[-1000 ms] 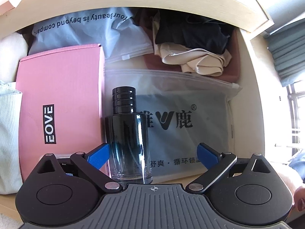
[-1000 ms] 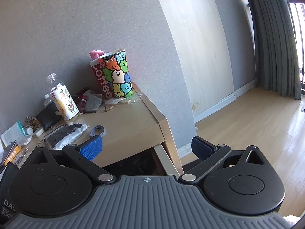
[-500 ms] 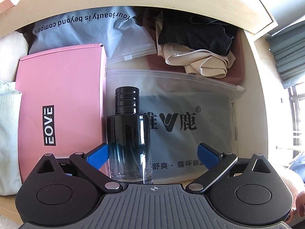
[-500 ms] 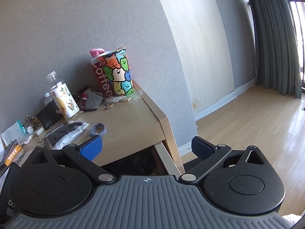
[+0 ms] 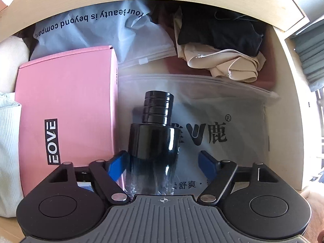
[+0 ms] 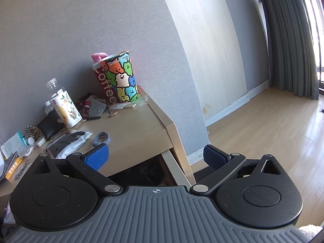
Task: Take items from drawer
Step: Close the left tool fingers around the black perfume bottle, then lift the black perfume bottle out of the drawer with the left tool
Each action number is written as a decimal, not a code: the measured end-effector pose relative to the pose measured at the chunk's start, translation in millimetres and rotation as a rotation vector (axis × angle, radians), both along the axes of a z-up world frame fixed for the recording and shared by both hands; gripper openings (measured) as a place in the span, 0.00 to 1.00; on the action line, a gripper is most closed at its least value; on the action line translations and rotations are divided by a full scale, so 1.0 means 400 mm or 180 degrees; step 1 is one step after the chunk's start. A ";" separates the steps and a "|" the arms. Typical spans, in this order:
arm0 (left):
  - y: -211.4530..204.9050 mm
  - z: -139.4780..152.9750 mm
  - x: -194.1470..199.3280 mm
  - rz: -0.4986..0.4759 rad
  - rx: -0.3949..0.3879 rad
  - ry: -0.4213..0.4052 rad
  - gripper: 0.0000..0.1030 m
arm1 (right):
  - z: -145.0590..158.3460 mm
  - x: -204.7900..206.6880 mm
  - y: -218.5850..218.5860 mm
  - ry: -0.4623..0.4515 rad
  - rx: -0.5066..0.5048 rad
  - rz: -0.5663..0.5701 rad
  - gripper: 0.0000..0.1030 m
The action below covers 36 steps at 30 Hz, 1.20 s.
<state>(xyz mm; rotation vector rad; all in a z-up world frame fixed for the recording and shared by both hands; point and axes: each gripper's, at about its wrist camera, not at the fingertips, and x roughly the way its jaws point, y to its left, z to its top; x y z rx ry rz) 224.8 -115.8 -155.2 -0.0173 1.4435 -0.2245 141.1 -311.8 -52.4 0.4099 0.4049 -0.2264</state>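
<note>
A dark glass perfume bottle (image 5: 153, 145) with a ribbed black cap lies in the open drawer (image 5: 291, 109), on a grey zip bag (image 5: 228, 133) beside a pink EOVE box (image 5: 66, 109). My left gripper (image 5: 162, 167) straddles the bottle's clear base. Its left pad (image 5: 116, 167) is against the glass, while its right pad (image 5: 208, 167) stands a little apart, so the gripper is open. In the right wrist view, my right gripper (image 6: 156, 158) hangs open and holds nothing, out in front of the wooden table's (image 6: 141, 129) corner, with the dark drawer opening below it.
More things fill the drawer: a blue printed bag (image 5: 105, 30), beige and black garments (image 5: 222, 56), white ribbed cloth (image 5: 8, 141). The tabletop carries a colourful cup (image 6: 119, 81), a jar (image 6: 64, 109), pouches and small clutter. Wooden floor and curtains (image 6: 287, 40) lie to the right.
My left gripper has moved closer over the bottle and its fingers have narrowed around it. The right gripper's view has hardly shifted.
</note>
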 end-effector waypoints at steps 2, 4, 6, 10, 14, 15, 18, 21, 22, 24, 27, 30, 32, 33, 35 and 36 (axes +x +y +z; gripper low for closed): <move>-0.006 -0.001 -0.004 -0.0114 0.0049 -0.0018 0.69 | -0.001 0.002 0.000 0.0000 0.0014 0.0006 1.00; -0.017 -0.002 -0.014 -0.0248 0.0130 -0.0064 0.68 | -0.002 0.004 0.002 0.0007 0.0020 0.0020 1.00; -0.021 -0.003 -0.019 -0.0299 0.0159 -0.0084 0.67 | -0.002 0.004 0.005 0.0008 0.0011 0.0036 1.00; -0.019 -0.003 -0.016 -0.0330 0.0185 -0.0059 0.63 | -0.002 0.004 0.007 0.0009 0.0007 0.0043 1.00; -0.019 -0.003 -0.020 -0.0409 0.0249 -0.0064 0.56 | -0.003 0.005 0.007 0.0017 0.0018 0.0042 1.00; -0.019 -0.003 -0.020 -0.0418 0.0259 -0.0066 0.55 | -0.002 0.004 0.007 0.0014 0.0013 0.0046 1.00; -0.022 -0.004 -0.025 -0.0454 0.0298 -0.0082 0.54 | -0.002 0.004 0.010 0.0018 -0.0002 0.0065 1.00; -0.026 -0.005 -0.030 -0.0488 0.0359 -0.0112 0.52 | -0.004 0.004 0.011 0.0026 0.0000 0.0071 1.00; -0.026 -0.005 -0.031 -0.0494 0.0380 -0.0122 0.49 | -0.003 0.003 0.011 0.0026 -0.0002 0.0064 1.00; -0.025 -0.005 -0.034 -0.0506 0.0384 -0.0133 0.49 | -0.004 0.004 0.011 0.0031 -0.0008 0.0055 1.00; -0.024 -0.005 -0.039 -0.0523 0.0379 -0.0160 0.49 | -0.005 0.004 0.011 0.0039 0.0000 0.0063 1.00; -0.024 -0.005 -0.046 -0.0528 0.0386 -0.0192 0.49 | -0.005 0.004 0.011 0.0045 0.0002 0.0071 1.00; -0.024 -0.005 -0.047 -0.0536 0.0389 -0.0191 0.49 | -0.006 0.005 0.012 0.0059 -0.0003 0.0075 1.00; -0.024 -0.005 -0.048 -0.0540 0.0391 -0.0191 0.49 | -0.006 0.006 0.012 0.0066 -0.0006 0.0081 1.00; -0.024 -0.006 -0.049 -0.0537 0.0395 -0.0188 0.49 | -0.007 0.007 0.015 0.0077 -0.0013 0.0099 1.00; -0.023 -0.006 -0.050 -0.0536 0.0397 -0.0187 0.49 | -0.007 0.007 0.016 0.0081 -0.0023 0.0106 1.00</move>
